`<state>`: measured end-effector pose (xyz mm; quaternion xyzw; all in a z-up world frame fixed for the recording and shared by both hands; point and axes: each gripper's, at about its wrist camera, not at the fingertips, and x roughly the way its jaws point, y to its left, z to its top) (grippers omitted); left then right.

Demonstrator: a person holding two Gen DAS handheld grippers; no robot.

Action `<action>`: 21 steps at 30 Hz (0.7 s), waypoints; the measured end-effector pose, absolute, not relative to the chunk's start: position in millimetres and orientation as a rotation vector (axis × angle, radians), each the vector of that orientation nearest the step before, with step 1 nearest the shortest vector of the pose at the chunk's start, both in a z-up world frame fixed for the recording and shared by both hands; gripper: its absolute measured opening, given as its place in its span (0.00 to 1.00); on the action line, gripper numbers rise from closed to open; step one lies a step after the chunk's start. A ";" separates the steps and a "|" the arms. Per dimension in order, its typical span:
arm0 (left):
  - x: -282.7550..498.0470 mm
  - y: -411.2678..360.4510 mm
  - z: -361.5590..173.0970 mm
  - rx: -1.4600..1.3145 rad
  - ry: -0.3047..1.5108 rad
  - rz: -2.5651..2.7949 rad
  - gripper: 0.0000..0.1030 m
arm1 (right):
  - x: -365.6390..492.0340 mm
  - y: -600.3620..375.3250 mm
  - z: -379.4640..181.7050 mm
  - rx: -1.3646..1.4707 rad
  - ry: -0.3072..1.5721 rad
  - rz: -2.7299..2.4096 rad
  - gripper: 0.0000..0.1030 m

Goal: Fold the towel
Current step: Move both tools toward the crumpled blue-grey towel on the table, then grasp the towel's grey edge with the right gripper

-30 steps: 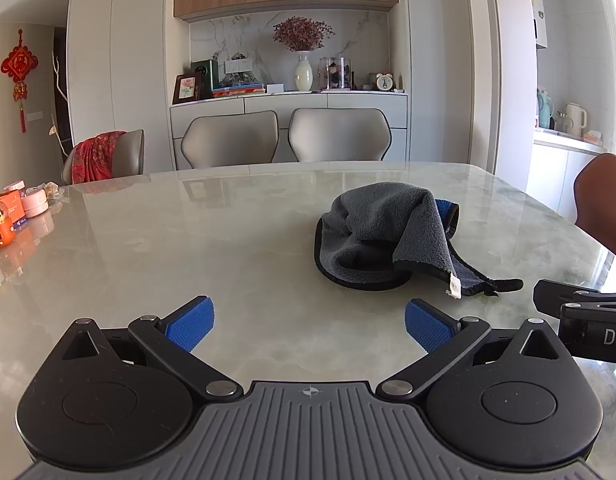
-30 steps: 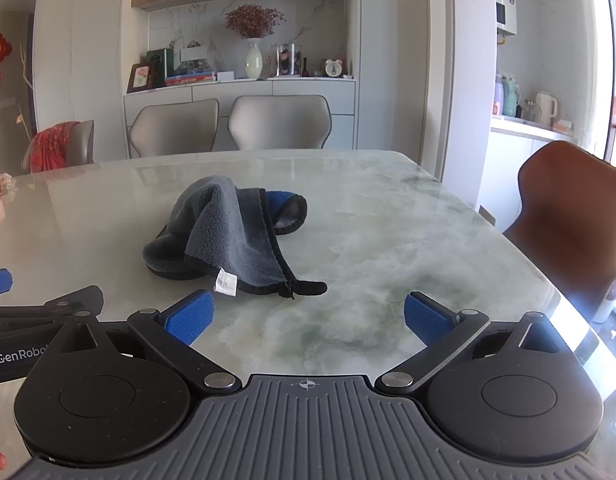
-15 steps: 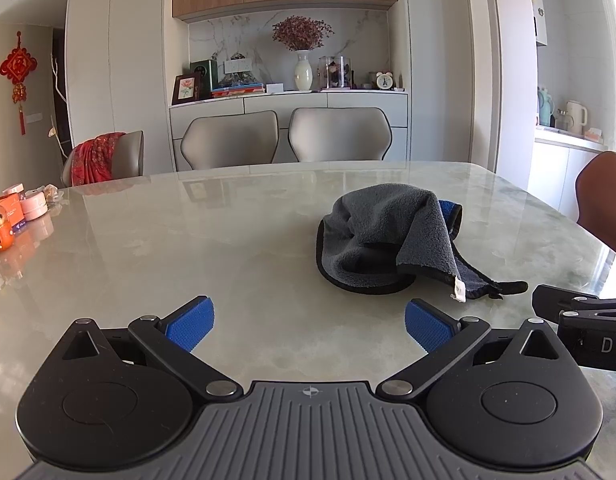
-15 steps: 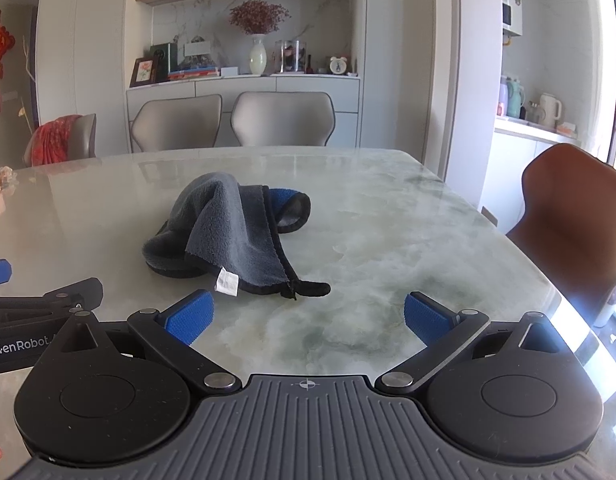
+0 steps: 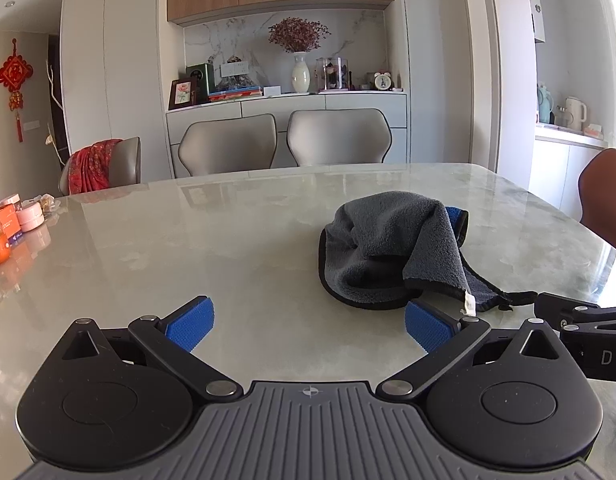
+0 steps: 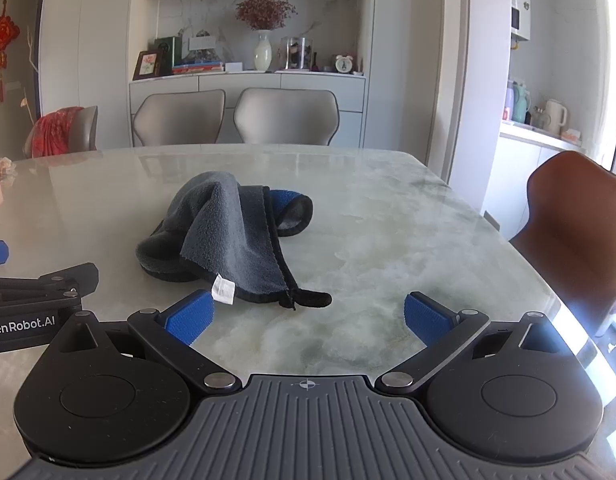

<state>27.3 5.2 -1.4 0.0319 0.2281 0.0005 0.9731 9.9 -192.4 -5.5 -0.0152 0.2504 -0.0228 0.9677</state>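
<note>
A grey microfibre towel (image 6: 223, 240) with black edging lies crumpled in a heap on the marble table (image 6: 388, 232), a blue inner face showing at its far side. Its white care tag (image 6: 223, 294) and a black hanging loop (image 6: 314, 299) trail toward the viewer, marking a near corner that looks easiest to grab first. The right tongs (image 6: 308, 316) hover just short of that corner, spread wide and empty. The left tongs (image 5: 310, 322) sit alongside, equally wide and empty, aimed just left of the heap, likely ready to pinch another edge. Folding has not begun
</note>
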 end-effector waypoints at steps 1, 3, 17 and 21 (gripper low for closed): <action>28.8 5.5 -1.4 0.062 0.463 -0.002 1.00 | 11.3 -192.2 -5.6 -0.032 0.507 -0.046 1.00; 31.7 5.7 -1.3 0.061 0.467 -0.004 1.00 | 14.2 -192.2 -6.0 -0.031 0.509 -0.045 1.00; 51.6 5.5 -2.4 0.078 0.477 0.007 1.00 | 31.7 -198.1 -6.6 0.010 0.488 0.006 1.00; 57.0 6.4 -1.4 0.083 0.475 0.010 1.00 | 36.6 -199.2 -5.5 0.012 0.475 0.020 1.00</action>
